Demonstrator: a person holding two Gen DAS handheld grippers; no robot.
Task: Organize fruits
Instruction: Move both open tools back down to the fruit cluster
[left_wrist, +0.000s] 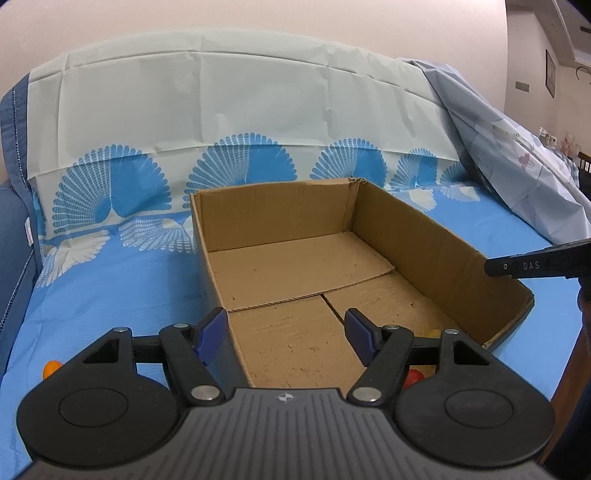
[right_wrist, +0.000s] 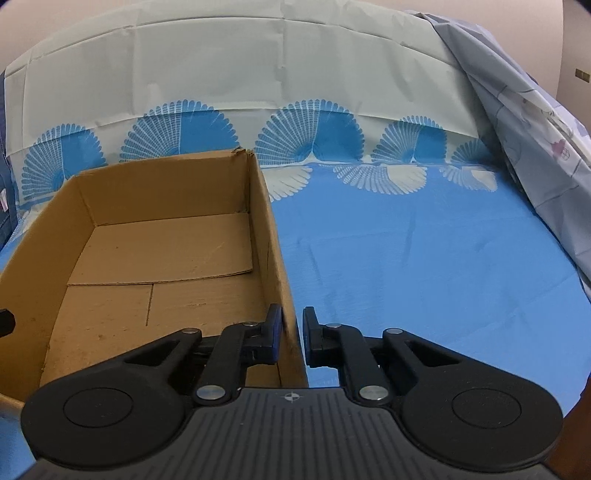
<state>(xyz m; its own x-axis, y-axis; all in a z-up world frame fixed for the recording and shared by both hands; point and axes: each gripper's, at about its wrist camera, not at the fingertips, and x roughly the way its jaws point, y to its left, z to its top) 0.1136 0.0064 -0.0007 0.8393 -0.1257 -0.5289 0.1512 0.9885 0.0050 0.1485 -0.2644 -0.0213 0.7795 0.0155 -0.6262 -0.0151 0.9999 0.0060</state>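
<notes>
While right gripper (right_wrist: 292, 338) jaws pinch box (right_wrist: 275, 251) wall, left gripper (left_wrist: 286, 338) agape above.

Blue fan-patterned cloth (left_wrist: 110, 288) over table and backrest, beige wall (left_wrist: 258, 14), framed picture (left_wrist: 550, 74)

Inside the open brown cardboard box (left_wrist: 295, 266): bare floor, room to reach in from above.
Right of box: wide flat blue tablecloth (right_wrist: 424, 258), unobstructed.
Box's right wall (right_wrist: 275, 258): upright barrier, between the right gripper (right_wrist: 291, 338) fingers.
Behind box: draped white fan-patterned cloth (left_wrist: 221, 110) rises, blocking passage.
</notes>
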